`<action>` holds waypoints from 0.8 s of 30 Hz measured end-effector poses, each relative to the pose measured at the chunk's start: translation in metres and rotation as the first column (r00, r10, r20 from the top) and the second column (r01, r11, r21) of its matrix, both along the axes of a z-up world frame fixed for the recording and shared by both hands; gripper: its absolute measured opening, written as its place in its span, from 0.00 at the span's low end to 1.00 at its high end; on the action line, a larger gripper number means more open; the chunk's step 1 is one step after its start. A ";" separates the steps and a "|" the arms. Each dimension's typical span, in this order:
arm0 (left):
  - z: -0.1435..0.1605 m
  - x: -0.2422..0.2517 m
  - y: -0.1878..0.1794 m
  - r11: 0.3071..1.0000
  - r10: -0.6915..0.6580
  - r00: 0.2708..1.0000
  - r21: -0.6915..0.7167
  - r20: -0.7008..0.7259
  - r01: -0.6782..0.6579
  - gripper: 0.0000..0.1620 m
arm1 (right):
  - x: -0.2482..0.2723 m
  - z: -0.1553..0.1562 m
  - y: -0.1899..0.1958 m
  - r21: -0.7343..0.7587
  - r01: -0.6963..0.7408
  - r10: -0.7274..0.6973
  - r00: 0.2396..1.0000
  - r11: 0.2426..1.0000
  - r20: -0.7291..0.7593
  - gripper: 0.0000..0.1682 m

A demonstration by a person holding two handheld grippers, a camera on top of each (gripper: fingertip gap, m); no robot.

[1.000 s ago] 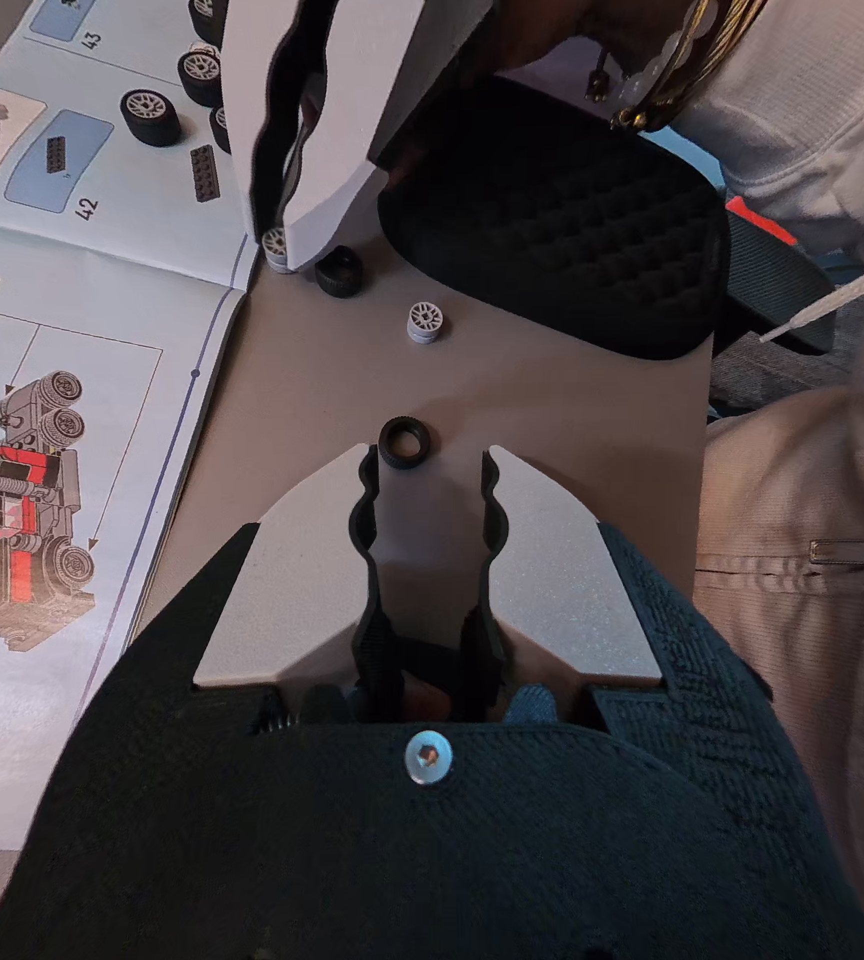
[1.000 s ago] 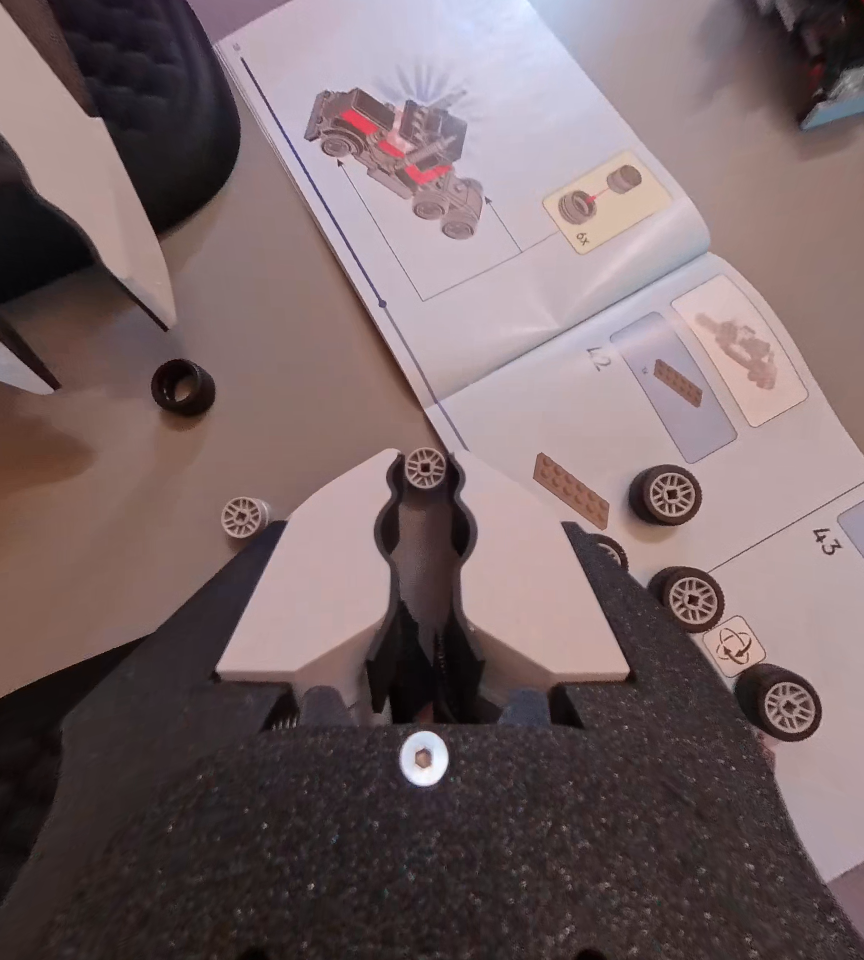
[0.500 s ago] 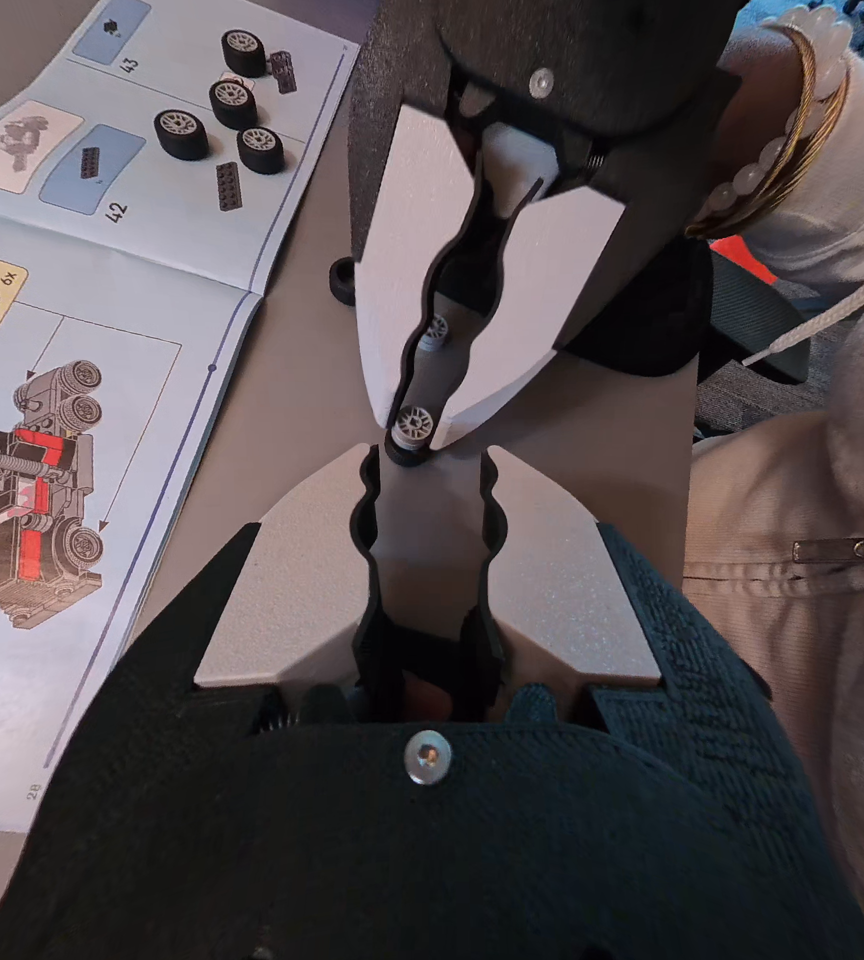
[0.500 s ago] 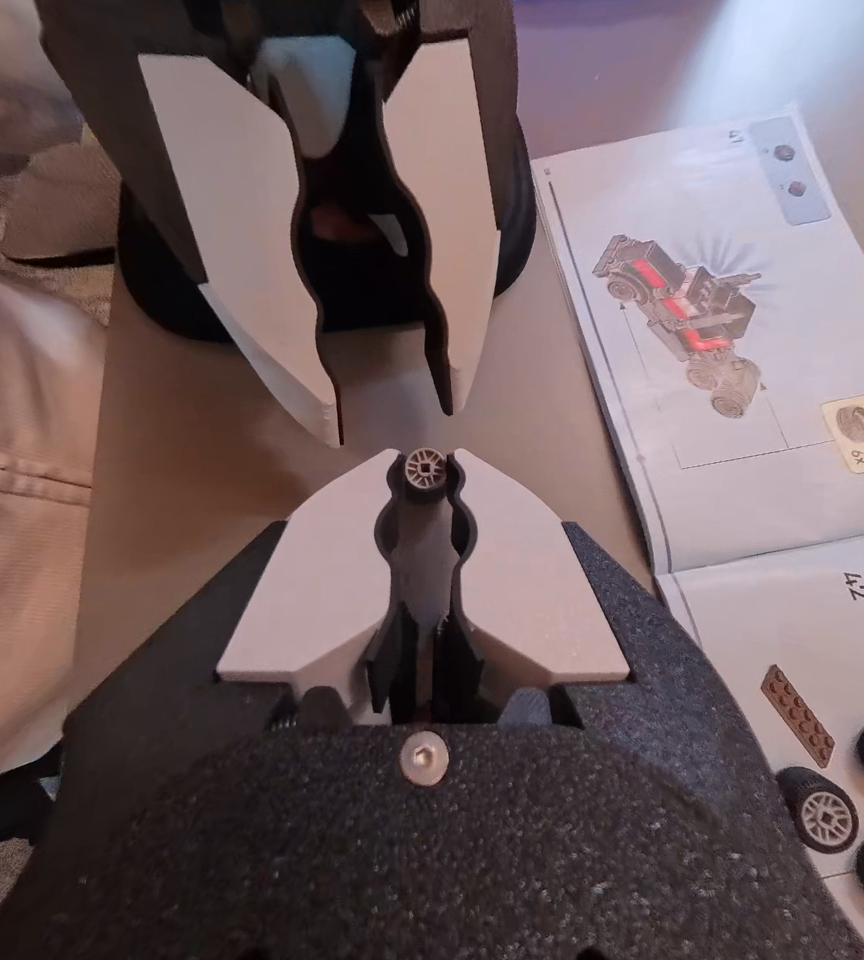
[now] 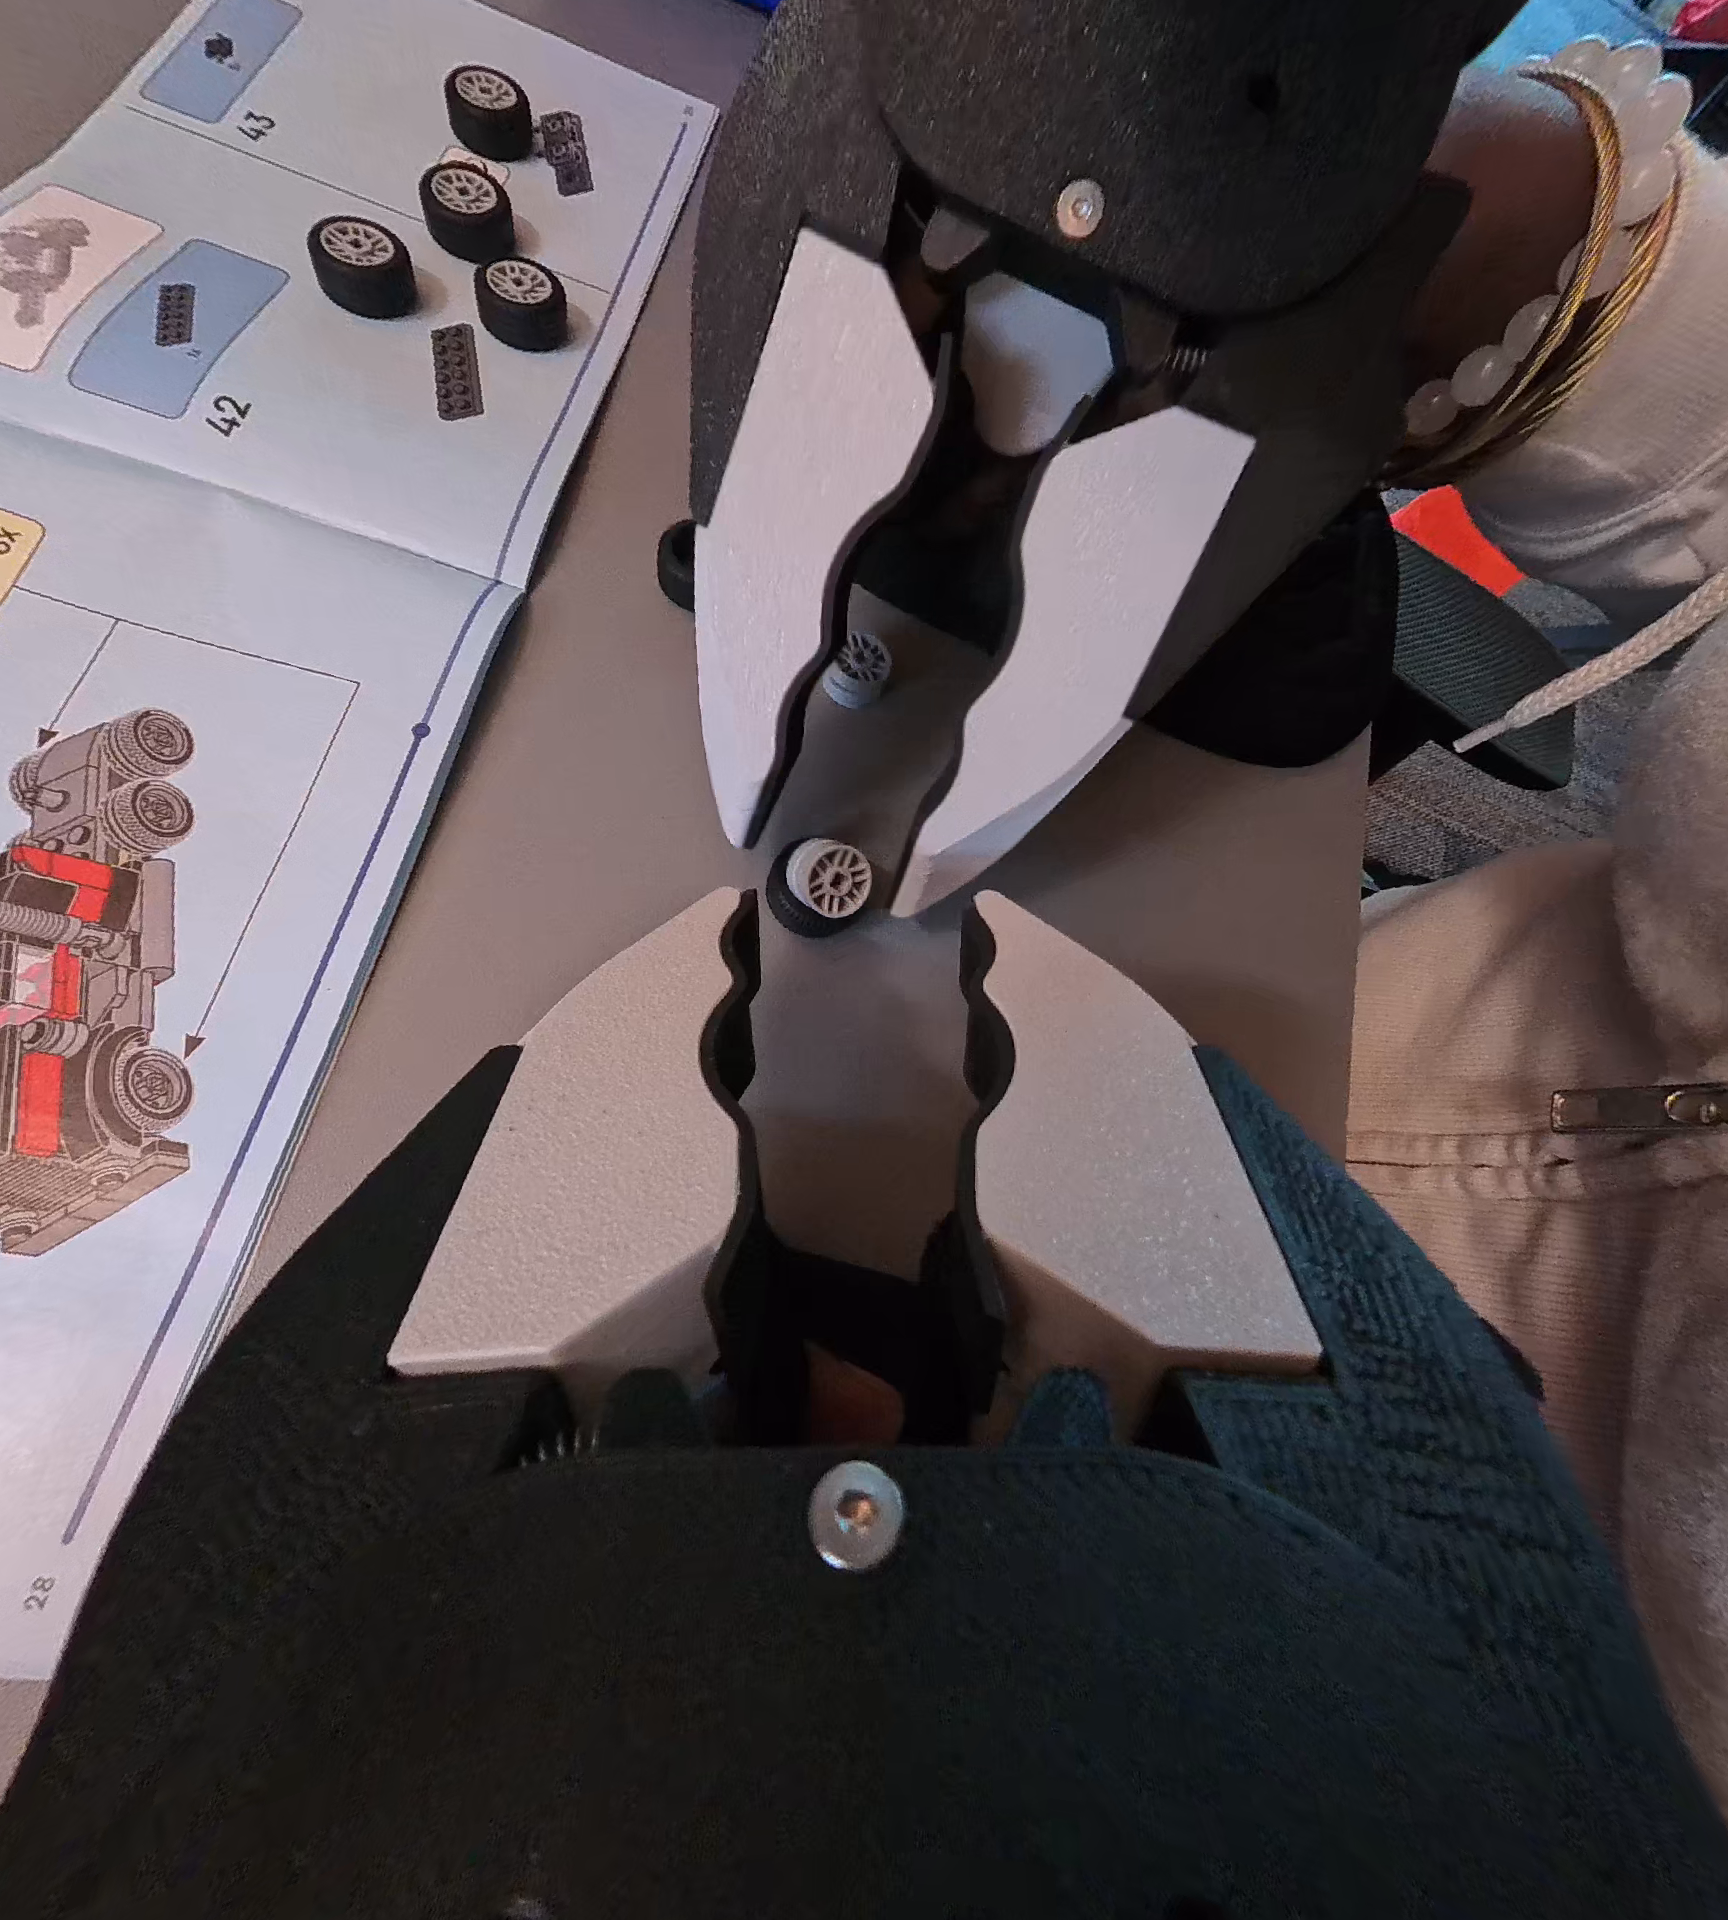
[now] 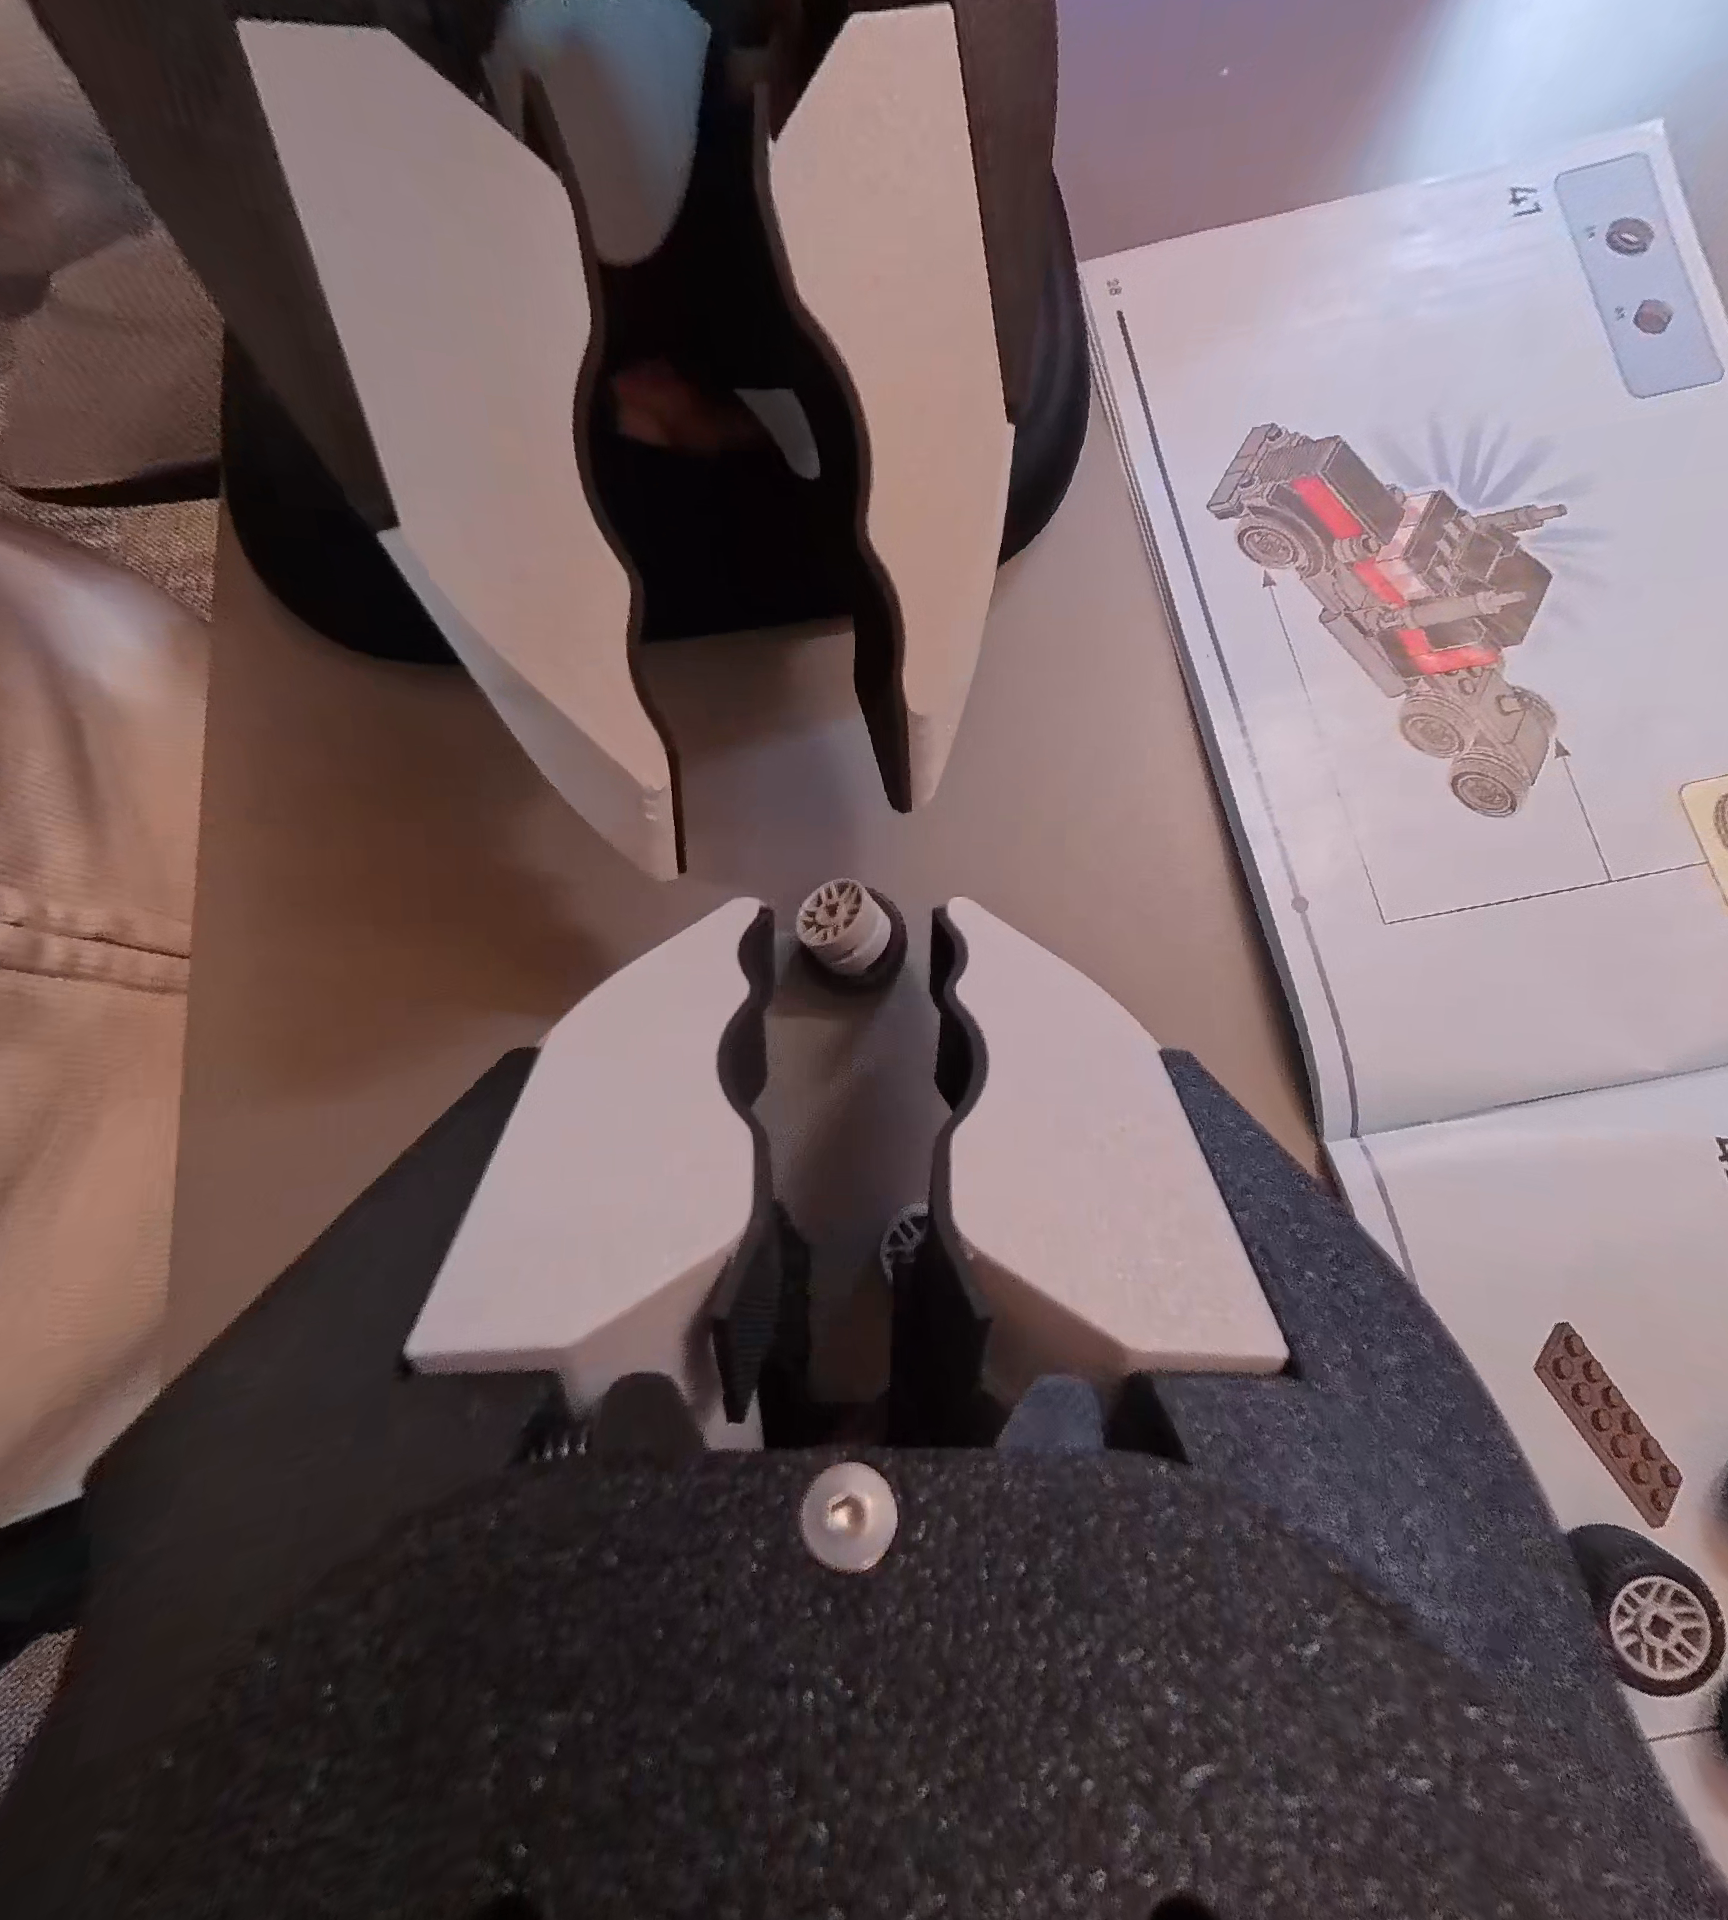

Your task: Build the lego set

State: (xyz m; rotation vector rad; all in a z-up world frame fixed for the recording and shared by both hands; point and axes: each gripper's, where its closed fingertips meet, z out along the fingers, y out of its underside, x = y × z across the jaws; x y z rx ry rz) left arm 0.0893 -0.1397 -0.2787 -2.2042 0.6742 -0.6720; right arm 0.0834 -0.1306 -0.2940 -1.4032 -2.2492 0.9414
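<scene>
Facing tip to tip over the table (image 5: 548,831), our left claw (image 5: 855,920) and right claw (image 6: 844,914) both stand apart; between them one grey rim (image 6: 836,916) sits partly in one black tyre (image 5: 795,906). Four finished wheels (image 5: 465,197) rest on the booklet (image 5: 320,499).

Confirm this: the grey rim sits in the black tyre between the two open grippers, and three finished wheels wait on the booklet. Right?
Not quite: four finished wheels lie on the booklet, not three; the left wrist view shows all four. The rest holds: the grey rim sits in the black tyre between the open left gripper and the open right gripper.
</scene>
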 end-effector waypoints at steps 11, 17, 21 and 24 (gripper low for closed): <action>0.001 -0.003 -0.002 1.000 0.017 1.000 -0.022 0.015 -0.017 0.23 | 0.006 -0.014 0.001 0.097 -0.070 0.068 0.997 0.993 0.024 0.18; 0.007 -0.016 0.005 0.985 0.166 0.982 -0.051 0.094 -0.162 0.28 | 0.003 -0.011 0.001 0.085 -0.078 0.078 0.997 0.993 -0.001 0.13; 0.023 -0.025 0.009 0.942 0.333 0.880 -0.151 0.338 -0.298 0.32 | 0.000 0.007 0.001 0.029 -0.048 0.050 0.996 0.998 -0.071 0.12; 0.039 -0.024 0.009 0.924 0.383 0.753 -0.243 0.536 -0.296 0.32 | -0.003 0.030 0.004 0.039 -0.024 0.029 0.991 0.999 -0.133 0.12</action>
